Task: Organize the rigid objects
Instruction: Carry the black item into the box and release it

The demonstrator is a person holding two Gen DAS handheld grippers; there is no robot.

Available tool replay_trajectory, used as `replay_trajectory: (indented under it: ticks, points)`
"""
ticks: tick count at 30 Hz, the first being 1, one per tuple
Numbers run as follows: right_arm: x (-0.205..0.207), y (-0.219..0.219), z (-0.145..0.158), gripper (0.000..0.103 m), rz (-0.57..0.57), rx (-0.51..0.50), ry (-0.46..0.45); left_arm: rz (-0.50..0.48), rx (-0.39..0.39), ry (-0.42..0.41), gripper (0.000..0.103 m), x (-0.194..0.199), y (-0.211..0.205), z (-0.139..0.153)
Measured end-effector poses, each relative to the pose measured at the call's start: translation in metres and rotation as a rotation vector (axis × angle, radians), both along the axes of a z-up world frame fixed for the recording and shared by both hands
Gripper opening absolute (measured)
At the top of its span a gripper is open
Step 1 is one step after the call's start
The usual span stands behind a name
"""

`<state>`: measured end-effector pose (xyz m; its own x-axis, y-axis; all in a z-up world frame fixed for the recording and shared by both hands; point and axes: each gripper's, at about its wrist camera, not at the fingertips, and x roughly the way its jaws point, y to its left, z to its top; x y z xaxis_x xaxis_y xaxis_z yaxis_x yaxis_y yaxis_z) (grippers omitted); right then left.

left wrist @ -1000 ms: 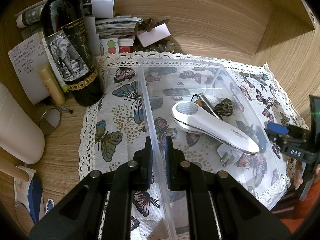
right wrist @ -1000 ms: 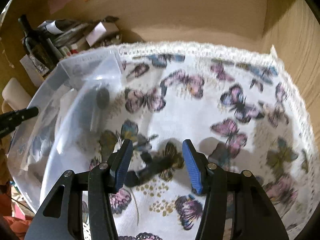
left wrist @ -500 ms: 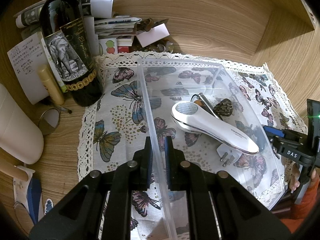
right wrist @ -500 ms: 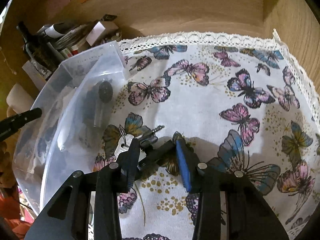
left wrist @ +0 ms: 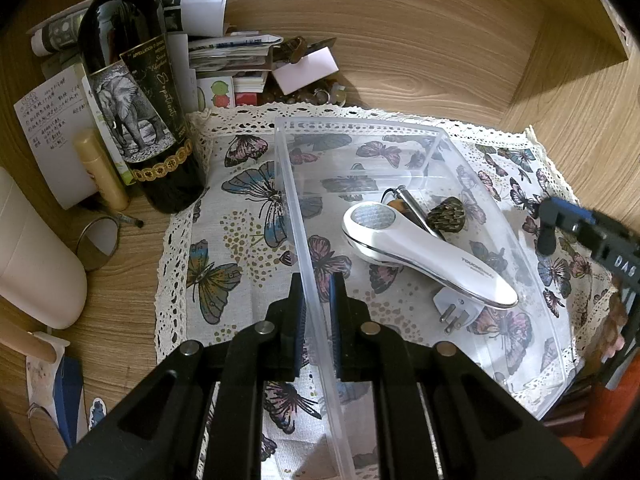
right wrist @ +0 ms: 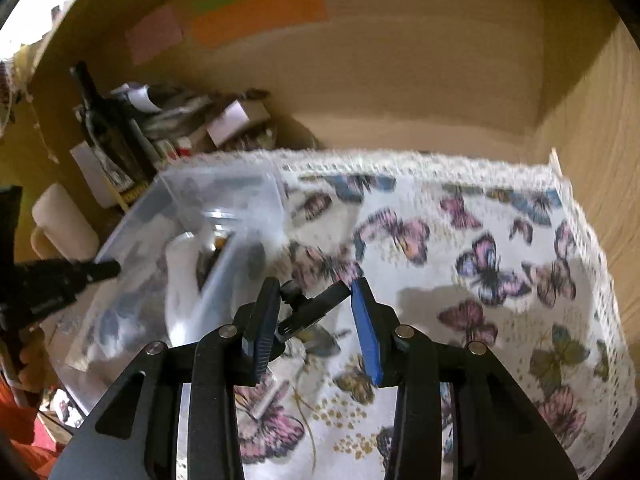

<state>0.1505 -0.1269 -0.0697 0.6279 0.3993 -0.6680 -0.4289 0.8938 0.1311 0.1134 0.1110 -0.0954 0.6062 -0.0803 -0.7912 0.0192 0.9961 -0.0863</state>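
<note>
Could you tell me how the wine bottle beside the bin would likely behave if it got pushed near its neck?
The wine bottle is tall, dark and stands upright, so a push high up would probably tip it rather than slide it. It looks like glass: likely heavy, rigid and breakable. Its foot seems to rest at the edge of the cloth, which may make it less steady.

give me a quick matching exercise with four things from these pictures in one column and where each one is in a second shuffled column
1. white handheld device
2. dark wine bottle with an elephant label
3. black key set
4. clear plastic bin

a. wall pinched by the left gripper
b. standing on the wooden desk beside the butterfly cloth
c. between the fingers of the right gripper
d. lying inside the bin

Pairs: 1-d, 2-b, 3-c, 4-a
</note>
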Motion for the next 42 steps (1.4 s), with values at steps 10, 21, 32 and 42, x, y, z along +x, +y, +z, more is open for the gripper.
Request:
replay_trajectory:
  ticks: [10,21,32,42]
  points:
    - [-0.002,0.041,0.026,0.034,0.116,0.004,-0.099,-0.002,0.004,-0.001,0.009,0.000,-0.002,0.000]
    - [0.008,0.084,0.009,0.034,0.212,-0.041,-0.057,-0.003,0.005,-0.005,0.009,-0.001,-0.003,0.000]
    - [0.012,0.097,-0.001,0.044,0.257,-0.040,0.009,-0.006,0.002,-0.007,0.009,-0.001,-0.002,-0.001]
    - [0.001,0.062,0.018,0.044,0.160,-0.028,-0.048,-0.007,-0.003,-0.007,0.009,-0.001,-0.002,-0.001]
